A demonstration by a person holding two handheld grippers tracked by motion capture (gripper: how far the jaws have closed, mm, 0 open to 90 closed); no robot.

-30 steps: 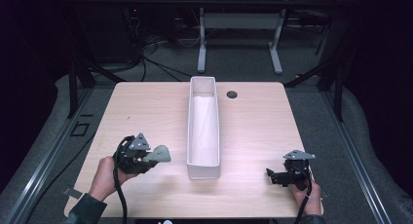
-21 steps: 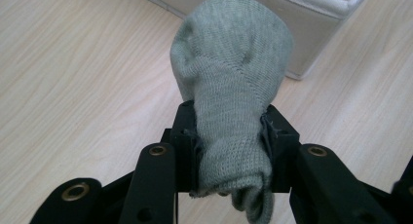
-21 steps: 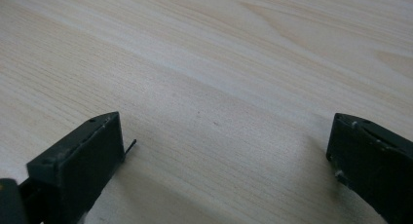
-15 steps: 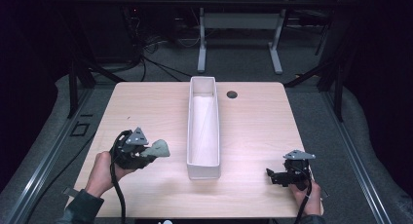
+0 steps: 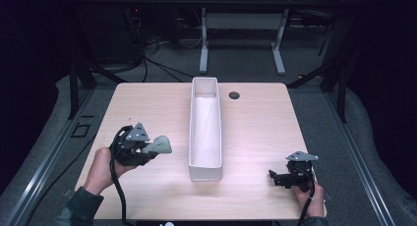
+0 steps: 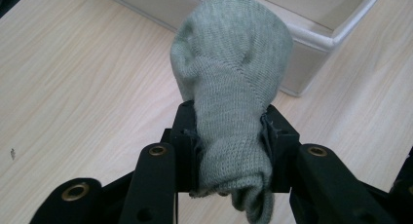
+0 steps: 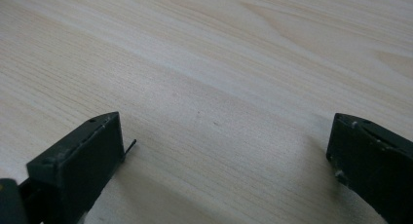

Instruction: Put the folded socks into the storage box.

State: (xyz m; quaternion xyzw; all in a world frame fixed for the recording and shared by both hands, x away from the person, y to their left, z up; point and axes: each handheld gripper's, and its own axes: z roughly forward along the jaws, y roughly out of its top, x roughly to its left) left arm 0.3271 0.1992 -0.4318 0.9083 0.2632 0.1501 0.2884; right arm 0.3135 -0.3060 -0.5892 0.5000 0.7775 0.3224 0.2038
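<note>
The left gripper is clamped on a soft grey-green knitted sock, its two black jaws pressing the fabric from either side at mid-length. Seen along the jaws in the left gripper view, the rounded, bunched end of the sock stands out beyond the jaw tips, while a short crumpled end hangs behind them, toward the gripper's body. The sock is held clear of the pale wooden tabletop. In the high view its free end points toward the long narrow white plastic bin, which lies just ahead of the gripper's tips, near but not touching. In the left gripper view a rounded corner of that bin shows just past the sock. The person's left hand grips the body of the tool from behind, and a black cable trails back toward the near edge of the tabletop.

The right gripper sits well apart, on the far side of the bin, low over the tabletop near the front corner. Its jaws stand wide apart with only bare wood between them. The right hand holds it from behind. Beyond the bin's far end a small dark round grommet is set into the tabletop.
</note>
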